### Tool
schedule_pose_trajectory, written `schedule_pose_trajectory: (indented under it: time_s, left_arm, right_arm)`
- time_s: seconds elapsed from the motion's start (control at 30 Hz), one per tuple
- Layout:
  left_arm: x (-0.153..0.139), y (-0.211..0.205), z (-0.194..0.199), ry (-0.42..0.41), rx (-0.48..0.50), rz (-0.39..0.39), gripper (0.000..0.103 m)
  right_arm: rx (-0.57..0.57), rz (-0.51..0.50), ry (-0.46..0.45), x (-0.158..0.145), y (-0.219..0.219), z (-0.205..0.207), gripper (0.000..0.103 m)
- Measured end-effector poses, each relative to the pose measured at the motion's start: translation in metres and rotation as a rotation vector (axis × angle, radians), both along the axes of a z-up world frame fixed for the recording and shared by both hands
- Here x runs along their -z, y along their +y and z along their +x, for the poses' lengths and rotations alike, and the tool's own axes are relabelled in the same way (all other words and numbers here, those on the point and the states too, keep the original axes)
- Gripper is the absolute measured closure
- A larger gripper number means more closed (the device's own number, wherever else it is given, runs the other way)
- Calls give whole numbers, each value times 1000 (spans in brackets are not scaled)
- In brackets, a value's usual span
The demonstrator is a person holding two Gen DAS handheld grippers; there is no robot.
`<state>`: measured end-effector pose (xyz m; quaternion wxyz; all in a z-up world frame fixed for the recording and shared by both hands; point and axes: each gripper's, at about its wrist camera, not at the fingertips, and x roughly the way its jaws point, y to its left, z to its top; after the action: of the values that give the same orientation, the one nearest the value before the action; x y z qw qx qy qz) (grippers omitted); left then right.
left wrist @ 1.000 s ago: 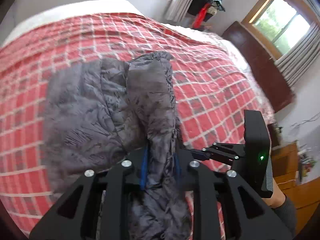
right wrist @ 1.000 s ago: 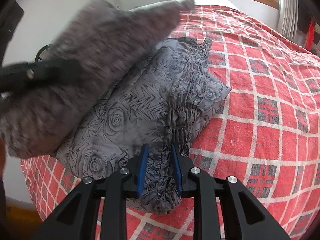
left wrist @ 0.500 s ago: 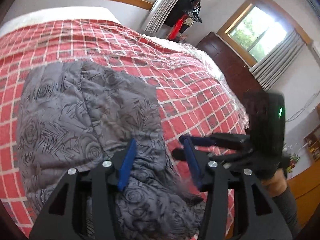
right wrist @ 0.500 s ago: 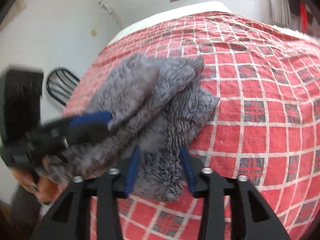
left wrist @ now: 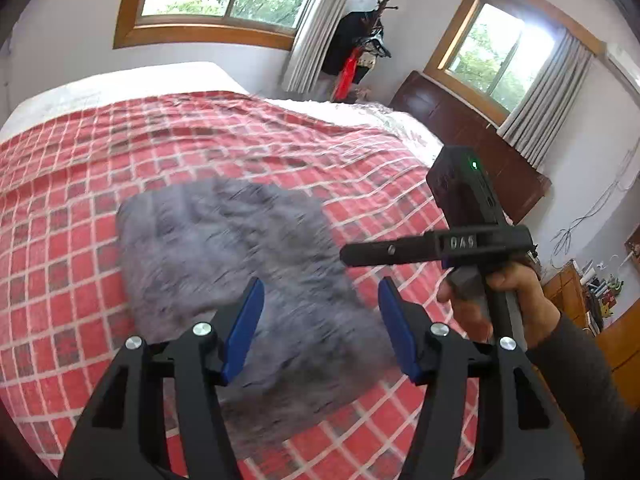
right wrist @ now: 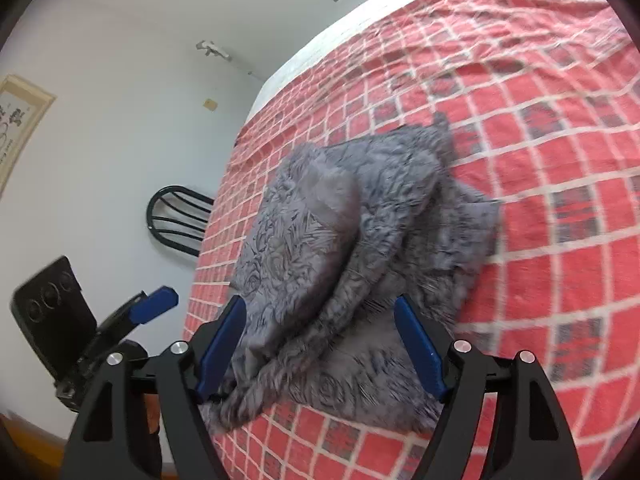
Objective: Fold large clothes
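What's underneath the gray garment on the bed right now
The gray garment lies folded on the red checked bedspread, which shows all around it. Whatever lies directly beneath its layers is covered. Both grippers are open above it.

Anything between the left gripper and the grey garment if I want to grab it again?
Nothing visible. The left gripper hangs with its jaws open over the grey garment, which lies folded on the red plaid bedspread. The right gripper is off to its right, beside the garment and out of the path.
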<state>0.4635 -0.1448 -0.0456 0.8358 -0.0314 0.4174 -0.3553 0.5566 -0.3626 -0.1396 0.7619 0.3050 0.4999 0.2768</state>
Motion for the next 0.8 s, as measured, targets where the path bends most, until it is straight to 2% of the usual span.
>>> schedule_pose_trajectory:
  time_s: [0.03,0.1,0.13,0.17,0.27,0.43,0.5,0.7,0.8]
  left_arm:
    - [5,7,2,11,-12,-7,44]
    - [14,19,7,37,-31,-28,44]
    - [18,23,9,47,-42,-33,44]
    - [22,27,12,54,-50,-32,44]
    - [28,35,19,68,-64,-41,44]
    - [38,28,25,82,-37,-78,44]
    - [46,20,25,94,-21,-74,44]
    - [68,2,33,134,12,-69,46]
    - [81,-6,36,139,29,-29,47]
  right_arm:
    - [-9,13,2,5,4,5,26]
    - [-24,-44,-52,6,16,11,57]
    - [-35,-116,-99,1,20,11,79]
    - [-35,-151,-120,-3,21,11,88]
    - [-29,-252,-176,-15,13,3,94]
    - [0,-340,-197,-17,-7,0,95]
    - [5,-380,-181,-3,-9,3,95]
    - [14,-388,-127,45,-16,9,94]
    - [20,-384,-119,58,-19,6,93]
